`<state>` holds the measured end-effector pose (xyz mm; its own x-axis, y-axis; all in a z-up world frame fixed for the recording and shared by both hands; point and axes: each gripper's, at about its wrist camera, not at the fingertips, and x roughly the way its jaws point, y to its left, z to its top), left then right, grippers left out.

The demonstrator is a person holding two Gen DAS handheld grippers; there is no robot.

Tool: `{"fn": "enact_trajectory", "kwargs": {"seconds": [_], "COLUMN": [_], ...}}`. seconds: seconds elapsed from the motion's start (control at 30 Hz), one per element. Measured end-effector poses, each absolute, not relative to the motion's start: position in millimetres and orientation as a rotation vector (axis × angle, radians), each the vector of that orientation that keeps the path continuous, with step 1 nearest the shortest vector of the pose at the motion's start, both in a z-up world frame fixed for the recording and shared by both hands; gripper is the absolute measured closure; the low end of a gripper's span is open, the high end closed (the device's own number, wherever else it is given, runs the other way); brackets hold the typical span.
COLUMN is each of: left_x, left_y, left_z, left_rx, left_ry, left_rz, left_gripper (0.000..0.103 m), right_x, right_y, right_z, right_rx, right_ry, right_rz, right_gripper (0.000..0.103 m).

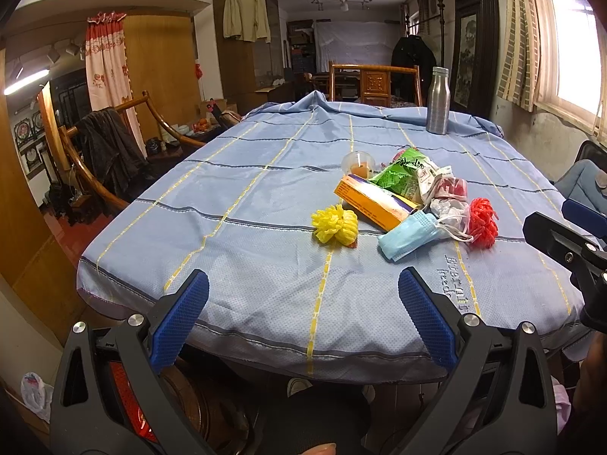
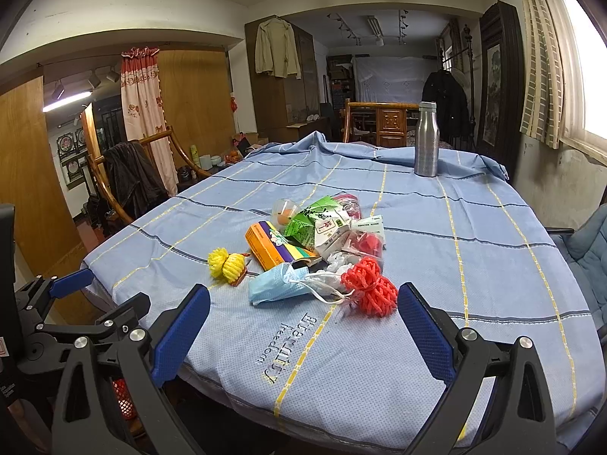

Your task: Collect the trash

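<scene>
A blue tablecloth with yellow and dark stripes covers the table in front of you, its near hem hanging over the edge just under both grippers, its far end rumpled against a wooden chair. Your left gripper sits at that near edge with its blue-padded jaws spread wide and nothing between them; your right gripper is likewise wide apart and empty, hovering over the cloth's embroidered lettering. The trash lies in one loose cluster toward the right half of the table: a yellow foam net on the left of the pile, standing slightly apart from an orange box; a crumpled blue face mask nearest you; a red foam net at the right, just beside the inner face of your right gripper's right finger in the right wrist view; behind them a green packet, a clear plastic cup and some crinkled clear wrappers (their contents are hard to make out). A steel bottle stands upright near the far right corner, well apart from the pile. The left half of the cloth is bare, so there is open room on that side. A chair draped with a dark garment stands off the left edge, and a blue cushioned seat sits close to the right edge.
</scene>
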<state>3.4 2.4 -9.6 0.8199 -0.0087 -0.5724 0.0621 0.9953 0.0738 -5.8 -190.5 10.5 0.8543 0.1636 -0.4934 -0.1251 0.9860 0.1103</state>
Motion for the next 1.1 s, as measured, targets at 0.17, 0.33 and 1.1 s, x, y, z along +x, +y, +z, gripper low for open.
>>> {"fn": "enact_trajectory", "kwargs": {"seconds": [0.17,0.33,1.1], "left_x": [3.4,3.6,5.6], "left_y": [1.2,2.4,2.8], "left_z": [-8.6,-10.4,-12.2], "left_rx": [0.093,0.091,0.092], "left_ry": [0.607,0.609,0.614], "left_rz": [-0.036,-0.035,-0.036], "left_gripper": [0.007,0.007,0.007], "right_x": [-5.9,-5.6,-4.1], "right_y": [-190.1,-190.3,-190.7], "right_z": [10.7,10.1,9.5], "right_rx": [0.076,0.077,0.079], "right_ry": [0.527,0.528,0.533], "right_rz": [0.153,0.153,0.153], "right_gripper": [0.006,0.006,0.006]}}
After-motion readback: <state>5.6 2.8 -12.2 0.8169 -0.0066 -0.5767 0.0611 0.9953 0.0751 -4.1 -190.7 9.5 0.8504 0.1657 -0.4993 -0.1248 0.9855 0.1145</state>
